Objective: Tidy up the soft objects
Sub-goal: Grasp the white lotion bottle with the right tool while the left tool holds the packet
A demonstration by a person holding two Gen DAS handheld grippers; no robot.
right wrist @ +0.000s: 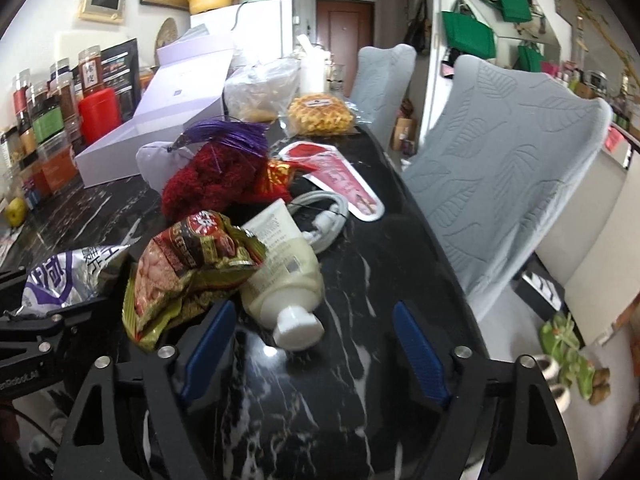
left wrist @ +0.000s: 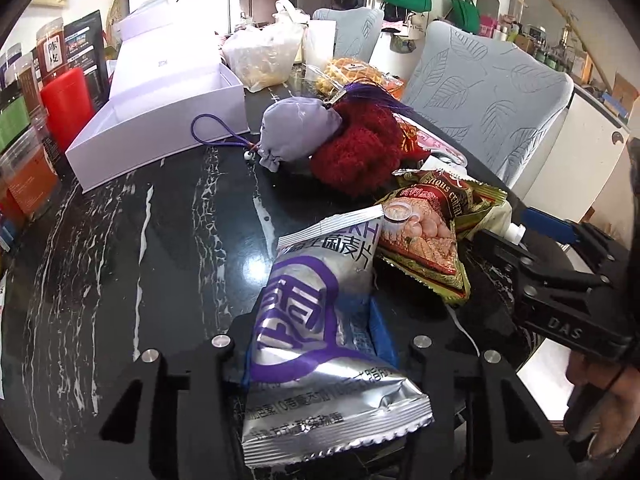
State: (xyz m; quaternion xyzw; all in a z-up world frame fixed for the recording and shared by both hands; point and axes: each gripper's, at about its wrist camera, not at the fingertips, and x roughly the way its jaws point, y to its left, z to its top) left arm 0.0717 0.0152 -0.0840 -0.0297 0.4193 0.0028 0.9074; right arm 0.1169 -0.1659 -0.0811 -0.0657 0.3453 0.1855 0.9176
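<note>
While gripping one silver packet (left wrist: 320, 320) | left gripper (left wrist: 316, 344) clamped | right gripper (right wrist: 312, 344) wide, empty

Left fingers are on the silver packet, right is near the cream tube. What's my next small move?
Probably lift the silver packet clear first: the left gripper is clamped on it, and the open white box sits beyond. The right gripper stands open, short of the cream tube.

Black marble table (right wrist: 352, 264) (white-veined) carries snack packets (right wrist: 188, 264), cream tube (right wrist: 286, 280), lilac box (left wrist: 160, 120).
</note>
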